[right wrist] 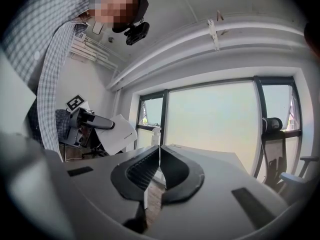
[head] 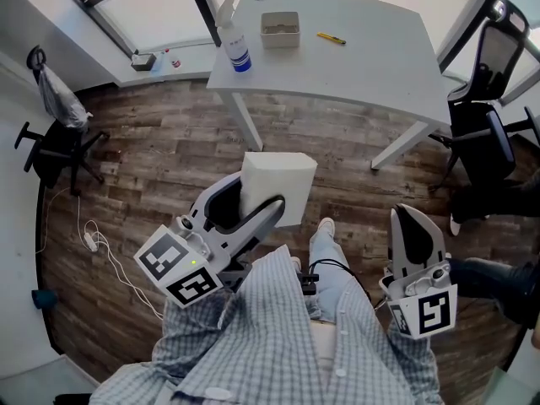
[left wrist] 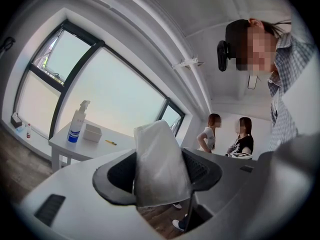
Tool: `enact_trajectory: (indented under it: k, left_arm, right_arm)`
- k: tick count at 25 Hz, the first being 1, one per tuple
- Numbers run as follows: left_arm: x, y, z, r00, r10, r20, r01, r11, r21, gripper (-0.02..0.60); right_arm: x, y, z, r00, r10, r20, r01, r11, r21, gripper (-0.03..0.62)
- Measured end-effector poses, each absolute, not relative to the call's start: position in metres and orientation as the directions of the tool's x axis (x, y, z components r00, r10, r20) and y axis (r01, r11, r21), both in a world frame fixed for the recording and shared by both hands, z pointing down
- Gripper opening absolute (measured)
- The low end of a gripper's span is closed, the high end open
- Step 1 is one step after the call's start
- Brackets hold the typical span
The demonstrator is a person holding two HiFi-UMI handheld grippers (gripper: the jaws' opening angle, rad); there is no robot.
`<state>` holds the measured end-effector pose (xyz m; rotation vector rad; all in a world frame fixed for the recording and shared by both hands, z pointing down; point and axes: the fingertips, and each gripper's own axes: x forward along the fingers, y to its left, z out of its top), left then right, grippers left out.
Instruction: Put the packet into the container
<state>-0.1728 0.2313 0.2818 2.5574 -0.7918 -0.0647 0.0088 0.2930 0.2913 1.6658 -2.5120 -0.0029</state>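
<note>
Head view looks down on a white, soft-sided rectangular packet (head: 280, 184). It stands upright in mid-air above the brown wooden plank floor (head: 160, 150), pinched low down by the left claw (head: 249, 205). In the left gripper view the two dark pads press on either side of the packet (left wrist: 159, 159), which rises between them with its top leaning slightly right. The left claw (left wrist: 160, 176) points level toward the far side of the room.

The right claw (head: 415, 226) is on the right, well apart from the packet. In the right gripper view, the right claw (right wrist: 159, 159) has its jaws pressed together with nothing between them. The same view shows the packet (right wrist: 119, 134) at the left.

A small, pale, open-topped rectangular container (head: 280, 29) sits on the far white bench (head: 363, 66), well apart from the packet. Just left of the container stands a clear spray bottle with a blue label (head: 237, 47). To its right lies a slim yellow pen-like thing (head: 332, 38).

A black office chair (head: 489, 99) stands at the right end of the bench, and another black chair (head: 55, 137) is at the far left by the wall. A white cable (head: 101, 251) trails over the floor on the left. At the near edge is the person's blue-and-white checked shirt (head: 278, 336).
</note>
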Motion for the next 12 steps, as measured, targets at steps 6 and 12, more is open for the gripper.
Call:
enact_trajectory:
  k: [6,12]
  left_arm:
    - [-0.159,0.206,0.283,0.825,-0.558,0.092,-0.534,-0.716,0.45,0.271]
    - [-0.14,0.18,0.284,0.816,-0.57,0.097,-0.545,-0.702,0.459,0.271]
  right_arm:
    - [0.024,0.262,0.293,-0.396,-0.912,0.108,-0.913,0.403,0.059,0.018]
    - [0.047,0.229,0.295,-0.401,-0.909,0.111,-0.912,0.408,0.046,0.018]
